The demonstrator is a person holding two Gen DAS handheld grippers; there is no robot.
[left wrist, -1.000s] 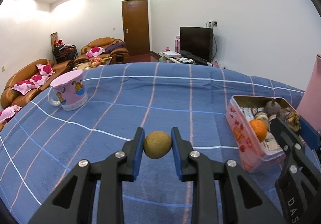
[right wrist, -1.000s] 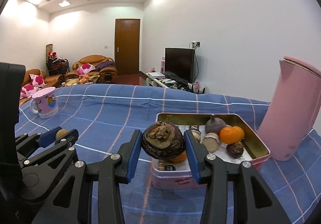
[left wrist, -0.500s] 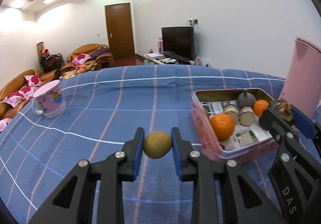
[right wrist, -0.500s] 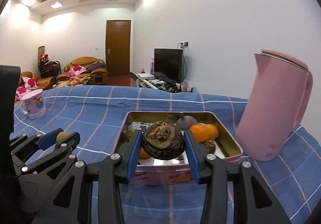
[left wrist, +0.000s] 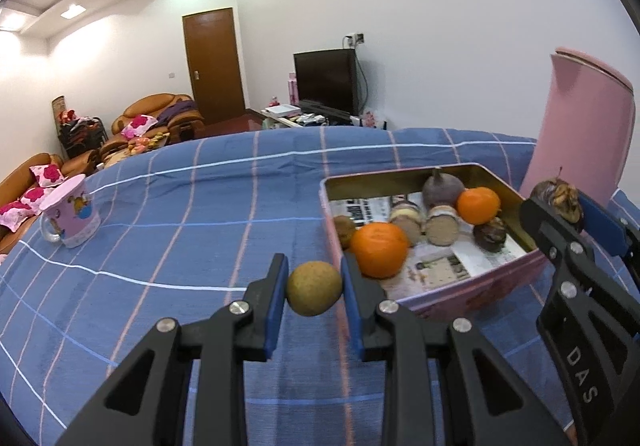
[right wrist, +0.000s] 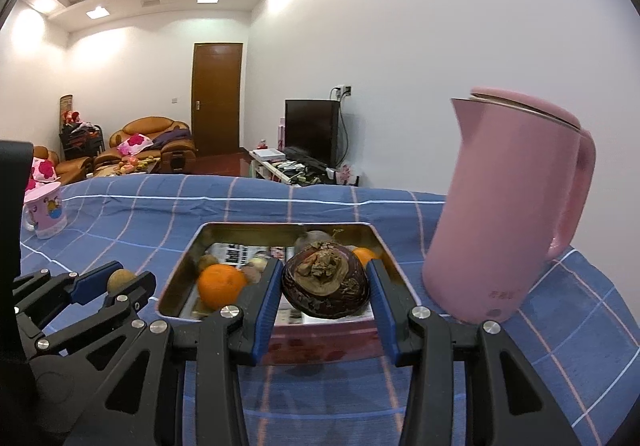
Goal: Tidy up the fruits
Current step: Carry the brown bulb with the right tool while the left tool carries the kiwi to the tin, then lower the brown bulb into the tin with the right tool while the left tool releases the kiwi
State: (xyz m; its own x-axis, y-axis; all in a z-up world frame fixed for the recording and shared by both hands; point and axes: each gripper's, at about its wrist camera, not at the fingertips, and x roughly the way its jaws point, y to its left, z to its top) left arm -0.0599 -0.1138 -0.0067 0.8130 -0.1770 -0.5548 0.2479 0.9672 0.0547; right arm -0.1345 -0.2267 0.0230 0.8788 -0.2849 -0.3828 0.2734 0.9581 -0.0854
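I have carried both fruits sideways toward the tin [left wrist: 472,288]: my left gripper [left wrist: 314,288] now sits just beside its near corner, and my right gripper [right wrist: 325,284] hangs over its near rim.

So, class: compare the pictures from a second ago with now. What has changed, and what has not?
Both tongs have carried their fruit toward the pink tin. The left tongs still grip the small tan fruit; the right tongs still grip the wrinkled dark fruit. Nothing released; mug and kettle unmoved.
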